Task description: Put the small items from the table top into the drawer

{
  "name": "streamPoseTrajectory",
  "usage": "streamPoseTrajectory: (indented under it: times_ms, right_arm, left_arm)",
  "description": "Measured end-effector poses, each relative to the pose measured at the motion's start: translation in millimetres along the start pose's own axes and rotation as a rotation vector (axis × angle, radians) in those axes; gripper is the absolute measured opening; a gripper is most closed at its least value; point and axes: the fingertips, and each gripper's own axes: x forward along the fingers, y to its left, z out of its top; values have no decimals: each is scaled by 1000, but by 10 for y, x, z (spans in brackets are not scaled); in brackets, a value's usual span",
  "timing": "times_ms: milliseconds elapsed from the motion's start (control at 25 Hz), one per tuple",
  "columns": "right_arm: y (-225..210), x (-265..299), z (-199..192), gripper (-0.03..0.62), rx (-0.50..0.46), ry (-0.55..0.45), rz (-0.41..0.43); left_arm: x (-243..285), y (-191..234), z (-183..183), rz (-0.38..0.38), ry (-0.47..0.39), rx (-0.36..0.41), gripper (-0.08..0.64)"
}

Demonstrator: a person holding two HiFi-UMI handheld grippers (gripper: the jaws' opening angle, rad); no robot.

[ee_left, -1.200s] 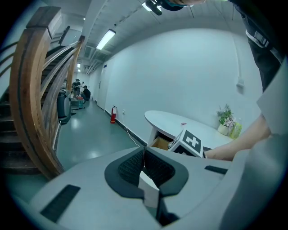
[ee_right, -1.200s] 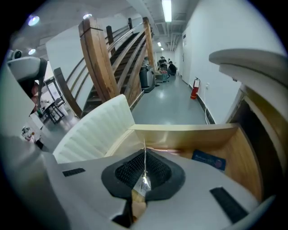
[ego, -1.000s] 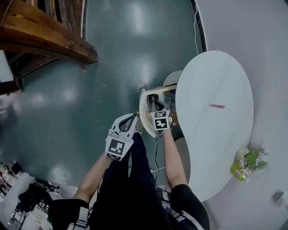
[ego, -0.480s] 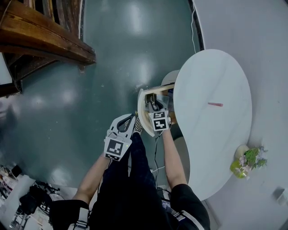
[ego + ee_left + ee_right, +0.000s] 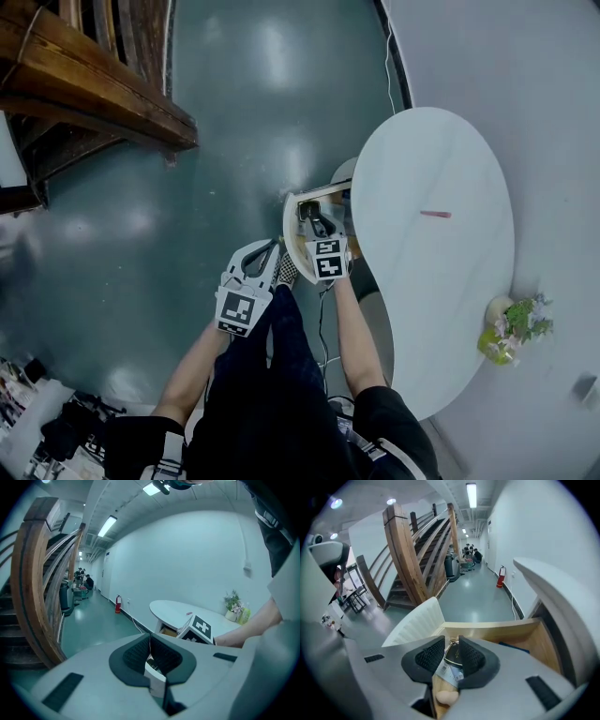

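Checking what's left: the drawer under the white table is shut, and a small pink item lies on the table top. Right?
No: the head view shows the drawer pulled open, not shut. The small pink item does lie on the table top.
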Motion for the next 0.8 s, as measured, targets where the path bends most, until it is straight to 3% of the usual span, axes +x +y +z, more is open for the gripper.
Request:
streamPoseTrajectory:
  times_ms: [360,800]
  right_arm:
    - [143,-960,594,49,-20,-204,-42]
    - [255,-2508,1235,37,-41,-460,-118]
  left_arm:
    - [-325,-160,591,-1,-86,49,20]
    - [-877,-447,1438,8,-219,124,20]
